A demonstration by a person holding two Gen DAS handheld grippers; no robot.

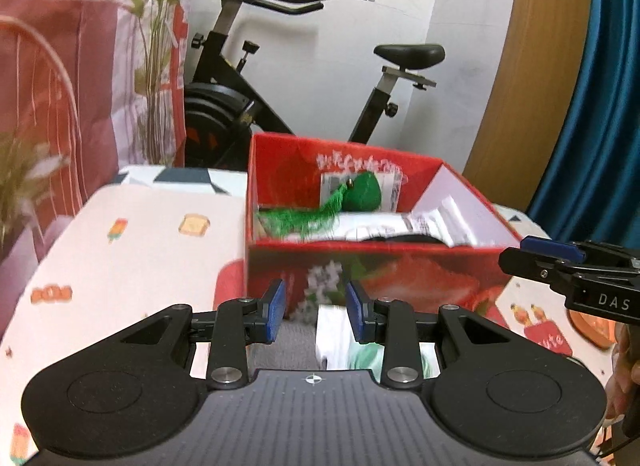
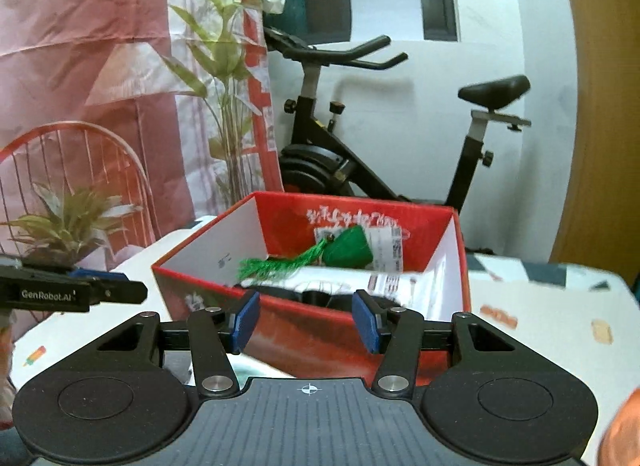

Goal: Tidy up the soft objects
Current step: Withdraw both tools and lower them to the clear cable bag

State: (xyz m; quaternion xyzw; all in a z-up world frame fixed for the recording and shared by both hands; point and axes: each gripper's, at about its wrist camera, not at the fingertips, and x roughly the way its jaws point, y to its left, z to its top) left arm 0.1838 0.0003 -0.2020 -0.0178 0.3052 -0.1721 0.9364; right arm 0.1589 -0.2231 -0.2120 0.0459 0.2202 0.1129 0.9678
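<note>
Inside the red box [image 1: 360, 266], against its far wall, a green stuffed pouch [image 1: 362, 191] is seen, its tassel [image 1: 296, 219] trailing toward the left across white packets. It is judged light, soft and squashy, best pinched at the plump body. The left gripper [image 1: 316, 312] and right gripper [image 2: 306, 320] are spread apart, with nothing held.

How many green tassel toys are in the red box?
1. The green toy leans on the box's far wall, its tassel trailing over the white packets. Others may be hidden underneath.
</note>
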